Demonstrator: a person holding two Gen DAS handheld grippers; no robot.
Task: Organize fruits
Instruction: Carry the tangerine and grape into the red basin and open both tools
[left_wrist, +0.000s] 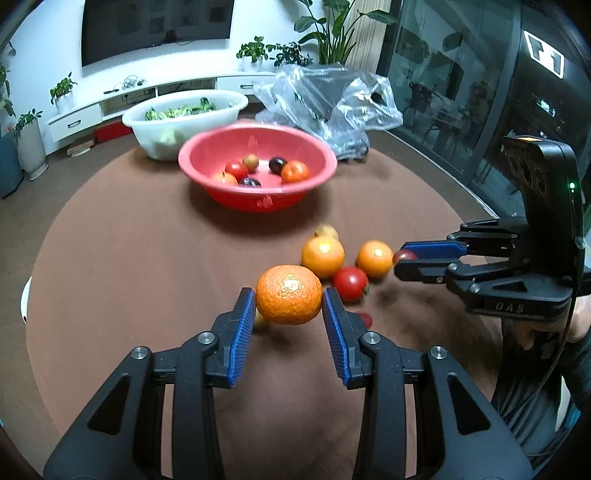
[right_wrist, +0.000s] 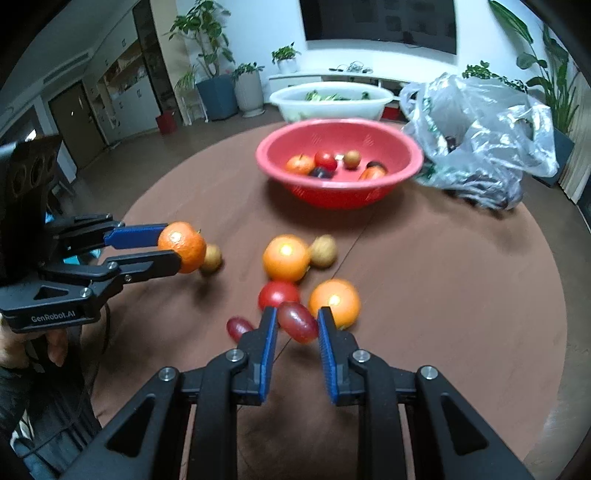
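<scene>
My left gripper is shut on a tangerine, held above the brown round table; the right wrist view shows the same tangerine between its blue pads. My right gripper is shut on a red grape, seen from the side as a small red grape at its tips. On the table lie two oranges, a tomato, a second grape and two small brown fruits. A red bowl behind them holds several fruits.
A white basin with greens stands behind the red bowl. A crumpled clear plastic bag lies at the back right of the table. A person's hand holds the left gripper's handle at the table's near edge.
</scene>
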